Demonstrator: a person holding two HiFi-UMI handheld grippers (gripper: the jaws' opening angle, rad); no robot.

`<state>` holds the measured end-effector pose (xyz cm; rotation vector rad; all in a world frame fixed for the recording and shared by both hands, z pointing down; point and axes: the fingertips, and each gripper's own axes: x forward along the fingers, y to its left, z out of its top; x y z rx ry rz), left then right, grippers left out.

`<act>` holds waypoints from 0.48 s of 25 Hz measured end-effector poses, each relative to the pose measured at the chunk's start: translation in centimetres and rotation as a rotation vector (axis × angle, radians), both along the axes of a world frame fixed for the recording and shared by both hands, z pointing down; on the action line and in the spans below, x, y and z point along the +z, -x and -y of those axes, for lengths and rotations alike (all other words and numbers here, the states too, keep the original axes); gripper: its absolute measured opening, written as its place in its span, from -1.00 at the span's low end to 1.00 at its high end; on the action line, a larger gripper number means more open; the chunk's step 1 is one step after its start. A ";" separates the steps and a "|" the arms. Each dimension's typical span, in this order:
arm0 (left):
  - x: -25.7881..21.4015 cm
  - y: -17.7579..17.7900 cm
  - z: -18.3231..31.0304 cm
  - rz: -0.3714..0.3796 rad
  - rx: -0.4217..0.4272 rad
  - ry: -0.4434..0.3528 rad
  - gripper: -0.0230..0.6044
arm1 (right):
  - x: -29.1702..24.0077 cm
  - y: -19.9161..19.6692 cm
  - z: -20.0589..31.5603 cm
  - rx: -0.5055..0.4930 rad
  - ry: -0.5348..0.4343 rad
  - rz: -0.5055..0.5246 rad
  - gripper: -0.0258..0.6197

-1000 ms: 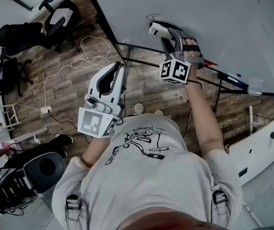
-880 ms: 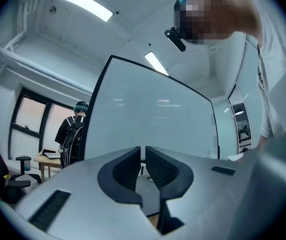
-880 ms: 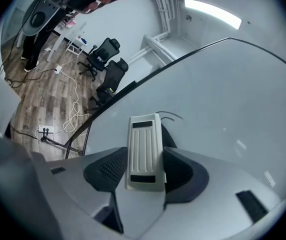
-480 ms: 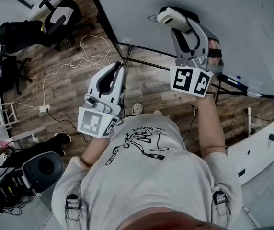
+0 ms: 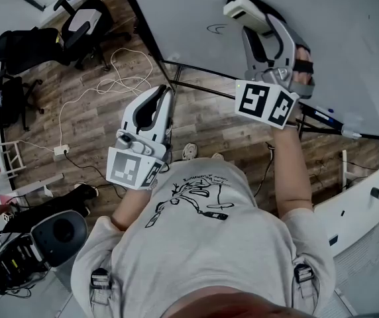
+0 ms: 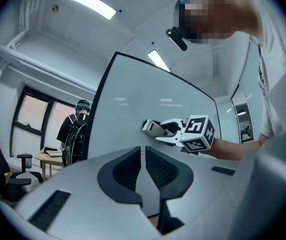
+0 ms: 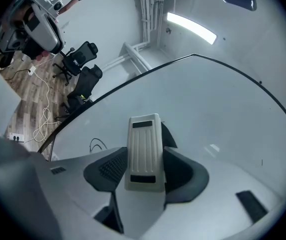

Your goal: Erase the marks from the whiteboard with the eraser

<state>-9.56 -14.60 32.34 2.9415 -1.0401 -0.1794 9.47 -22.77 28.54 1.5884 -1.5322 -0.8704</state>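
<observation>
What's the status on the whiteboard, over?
Right tool shut on white plastic eraser, at black-framed whiteboard. Left tool shut, empty. Black scribble mark unerased beside eraser. Nothing blocking.

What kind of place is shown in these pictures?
Probably an office or lab room: it has a large whiteboard, rolling office chairs, and a cable lying on the wooden floor.

Wood plank floor point(image 5: 97, 121). Two black office chairs point(image 5: 27, 48) at upper left. White cable point(image 5: 120, 78) looped across the floor, running to a power strip point(image 5: 62, 152). Background: standing person wearing backpack point(image 6: 75, 134) beside small table point(image 6: 48, 156); ceiling light strip point(image 6: 85, 1) lit.
</observation>
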 end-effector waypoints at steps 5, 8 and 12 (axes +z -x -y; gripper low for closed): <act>0.0 -0.5 0.6 0.002 0.010 0.005 -0.78 | 0.5 0.3 0.3 -0.008 -0.001 -0.005 -0.19; 0.0 -1.0 0.8 0.001 0.018 0.007 -0.78 | 1.4 0.4 0.6 -0.012 0.000 -0.013 -0.19; -0.2 -1.0 0.7 0.006 0.022 -0.002 -0.78 | 1.9 0.6 0.6 -0.013 -0.001 -0.023 -0.19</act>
